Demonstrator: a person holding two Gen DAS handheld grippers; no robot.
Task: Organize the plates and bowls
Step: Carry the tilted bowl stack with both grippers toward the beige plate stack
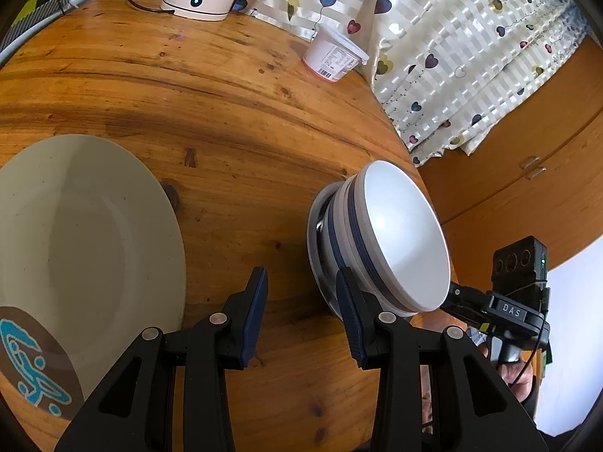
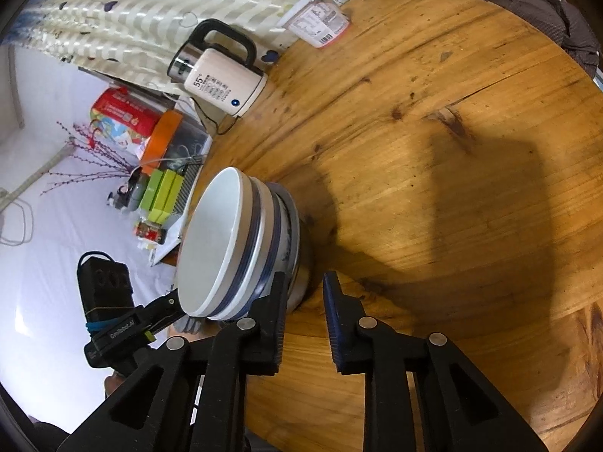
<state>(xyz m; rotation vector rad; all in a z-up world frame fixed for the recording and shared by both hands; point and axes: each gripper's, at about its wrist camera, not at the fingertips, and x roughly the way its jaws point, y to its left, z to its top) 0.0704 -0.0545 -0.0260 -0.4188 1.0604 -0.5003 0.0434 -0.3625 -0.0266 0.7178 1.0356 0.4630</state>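
Observation:
A stack of white bowls with dark blue bands [image 1: 380, 237] stands on the round wooden table [image 1: 211, 113], near its edge; it also shows in the right wrist view [image 2: 241, 248]. A large white plate [image 1: 83, 233] with a brown and blue mark on its rim lies to the left. My left gripper [image 1: 301, 301] is open and empty, between the plate and the stack, its right finger next to the stack's base. My right gripper [image 2: 303, 309] is open and empty, its left finger next to the stack's base. Each gripper shows beyond the stack in the other's view.
A cream electric kettle [image 2: 222, 83] with a cord and a white plastic tub [image 2: 320, 22] stand at the table's far edge by a heart-patterned curtain [image 1: 452, 56]. Boxes and clutter [image 2: 150, 158] lie beyond the table. A wooden cabinet [image 1: 527, 173] stands past the table edge.

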